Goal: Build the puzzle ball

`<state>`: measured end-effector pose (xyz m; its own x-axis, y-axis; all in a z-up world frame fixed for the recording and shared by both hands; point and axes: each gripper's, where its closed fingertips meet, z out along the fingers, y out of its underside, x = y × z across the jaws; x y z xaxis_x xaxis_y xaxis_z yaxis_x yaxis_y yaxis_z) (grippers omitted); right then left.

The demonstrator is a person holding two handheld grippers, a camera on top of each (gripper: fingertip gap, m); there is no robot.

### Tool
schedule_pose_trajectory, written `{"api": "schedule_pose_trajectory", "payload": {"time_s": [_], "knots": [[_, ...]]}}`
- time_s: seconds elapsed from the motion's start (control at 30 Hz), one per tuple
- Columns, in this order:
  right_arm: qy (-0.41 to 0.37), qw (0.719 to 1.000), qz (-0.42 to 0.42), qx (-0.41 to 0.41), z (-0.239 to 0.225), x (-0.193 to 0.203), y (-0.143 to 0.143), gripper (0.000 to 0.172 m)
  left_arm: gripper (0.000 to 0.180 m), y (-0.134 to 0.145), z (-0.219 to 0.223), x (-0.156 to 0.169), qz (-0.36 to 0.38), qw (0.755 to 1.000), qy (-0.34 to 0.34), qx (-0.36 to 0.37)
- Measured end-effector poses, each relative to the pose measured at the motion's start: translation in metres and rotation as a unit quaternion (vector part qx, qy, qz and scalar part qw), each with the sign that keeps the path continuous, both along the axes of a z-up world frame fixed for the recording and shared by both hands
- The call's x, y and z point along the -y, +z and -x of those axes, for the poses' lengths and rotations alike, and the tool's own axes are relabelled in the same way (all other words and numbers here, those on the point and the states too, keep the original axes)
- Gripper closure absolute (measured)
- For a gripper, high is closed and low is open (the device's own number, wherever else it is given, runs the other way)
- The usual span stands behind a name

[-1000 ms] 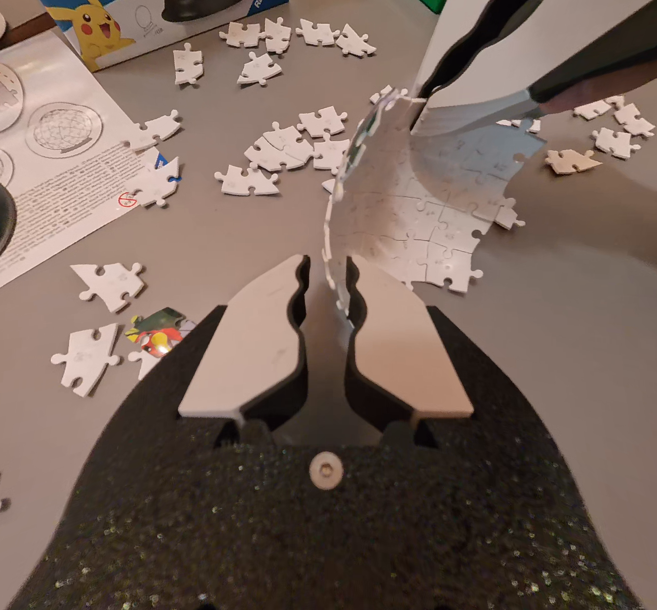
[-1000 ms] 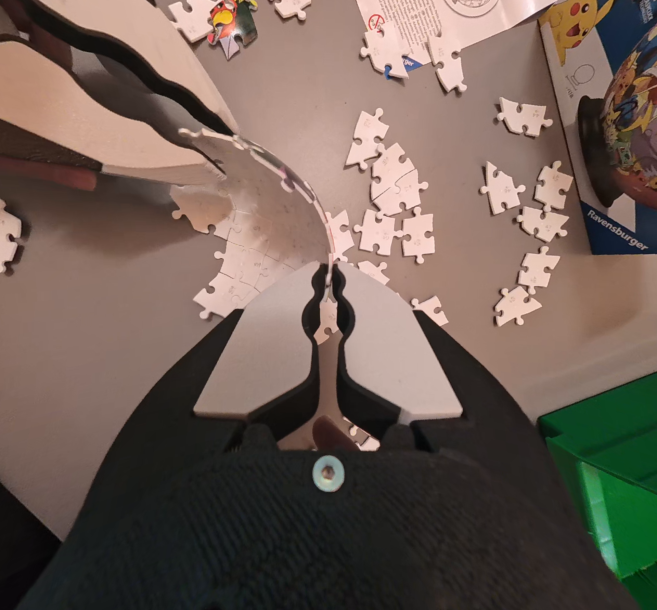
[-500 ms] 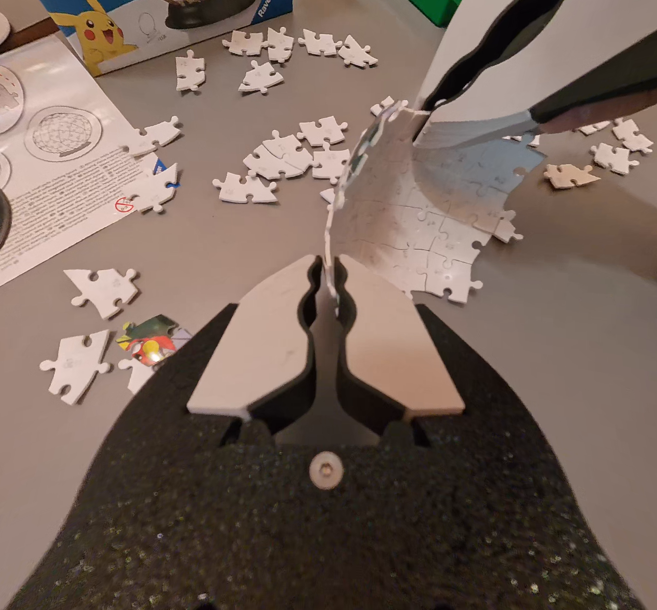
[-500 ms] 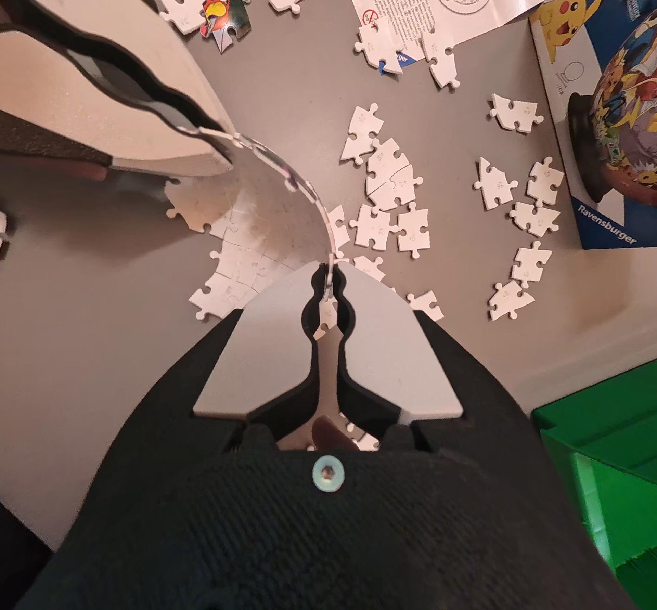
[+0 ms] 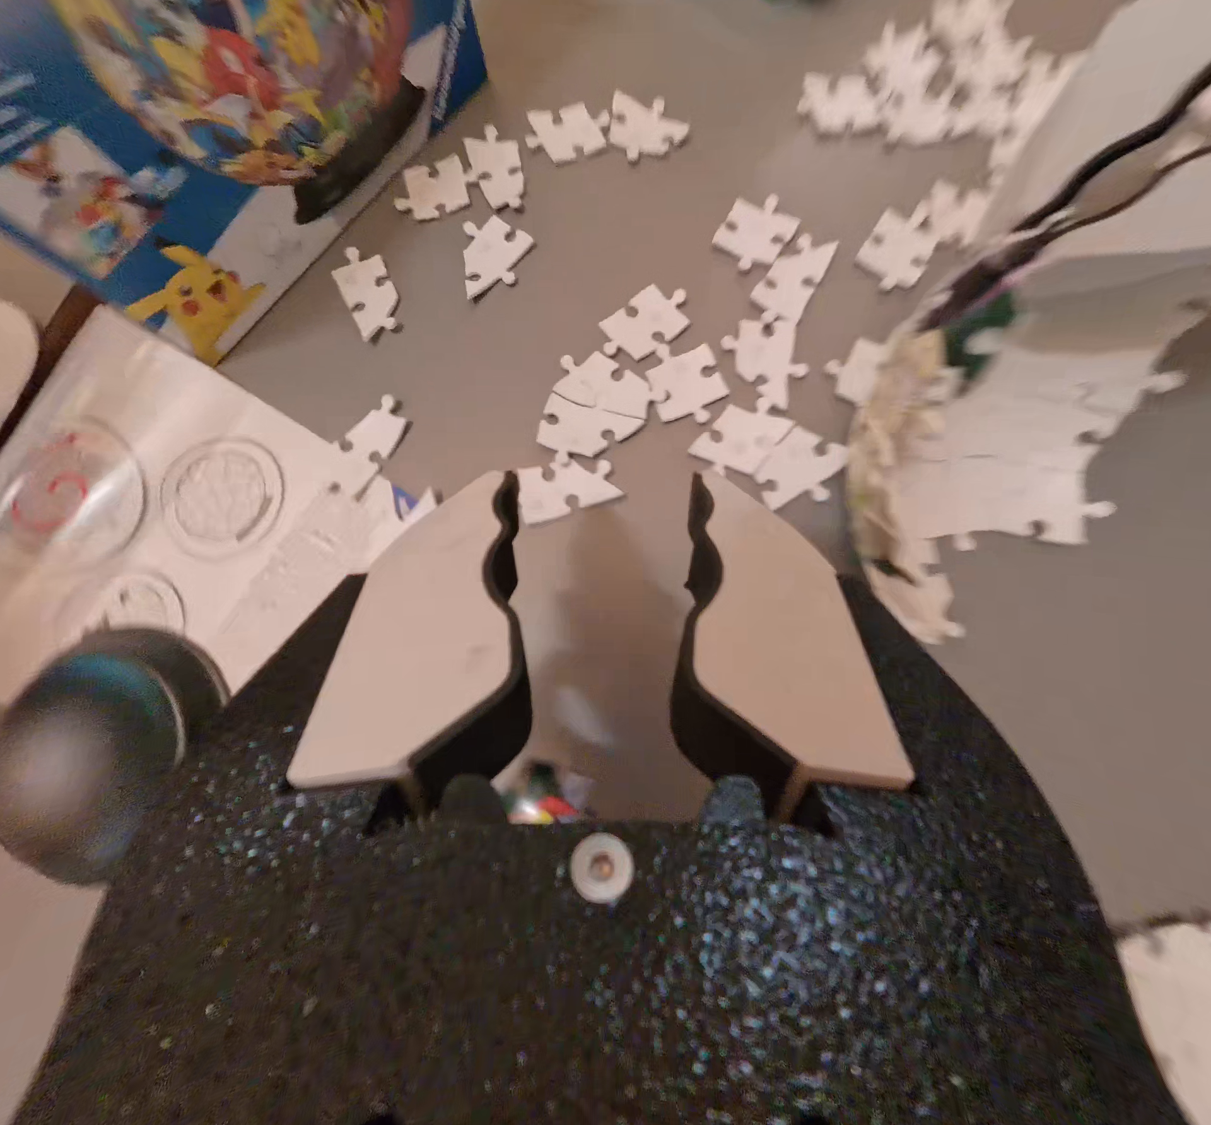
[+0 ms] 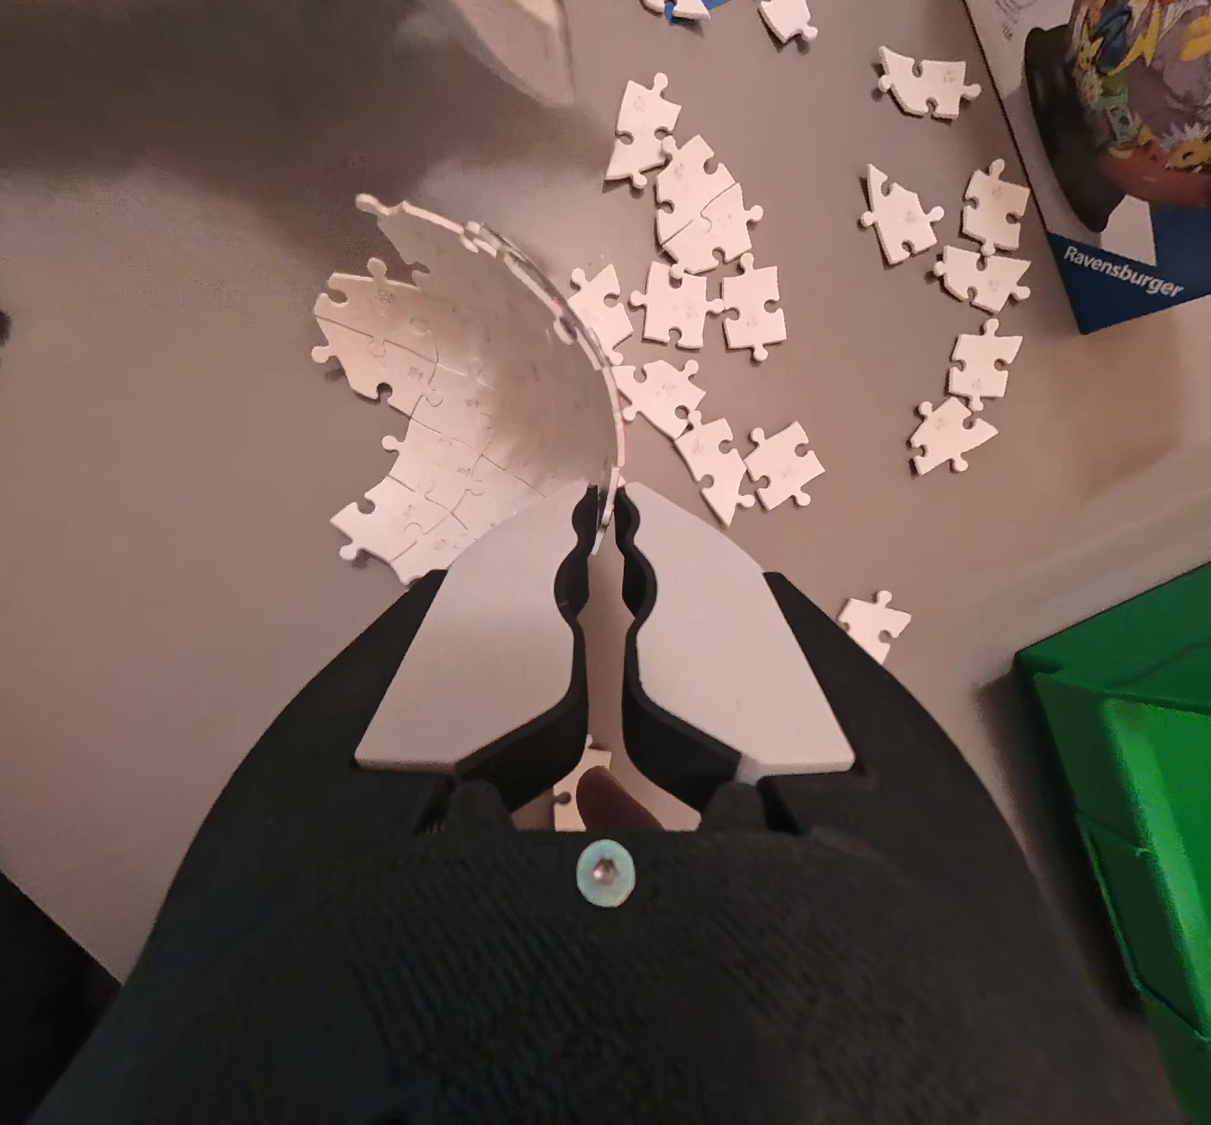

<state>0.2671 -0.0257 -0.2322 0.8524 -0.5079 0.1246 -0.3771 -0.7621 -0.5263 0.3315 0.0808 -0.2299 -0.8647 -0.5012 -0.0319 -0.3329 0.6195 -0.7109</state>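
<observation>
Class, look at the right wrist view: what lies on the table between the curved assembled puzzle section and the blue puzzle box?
Loose white puzzle pieces, scattered face down on the grey table, lie between the curved section and the box.

It looks like a home or hobby setting: a plain grey counter strewn with loose white puzzle pieces, a colourful cartoon puzzle box, a printed instruction sheet and a green bin at its edge.

Curved white puzzle shell, rim up, on grey table among loose pieces.
</observation>
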Motion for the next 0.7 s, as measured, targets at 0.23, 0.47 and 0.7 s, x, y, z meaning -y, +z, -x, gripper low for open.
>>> {"api": "schedule_pose_trajectory", "payload": {"time_s": [0.23, 0.47, 0.7], "knots": [[-0.010, 1.000, -0.023, -0.007, 0.000, 0.006, -0.004, 0.167, 0.137, -0.048, -0.032, 0.037, -0.128, 0.985, -0.095, -0.061], [0.001, 1.000, -0.028, -0.003, -0.002, 0.004, -0.003, 0.167, 0.136, -0.061, -0.029, 0.038, -0.169, 0.977, -0.105, -0.083], [0.004, 0.999, -0.032, -0.006, -0.003, 0.005, -0.005, 0.167, 0.137, -0.060, -0.022, 0.035, -0.177, 0.973, -0.134, -0.059]]}}
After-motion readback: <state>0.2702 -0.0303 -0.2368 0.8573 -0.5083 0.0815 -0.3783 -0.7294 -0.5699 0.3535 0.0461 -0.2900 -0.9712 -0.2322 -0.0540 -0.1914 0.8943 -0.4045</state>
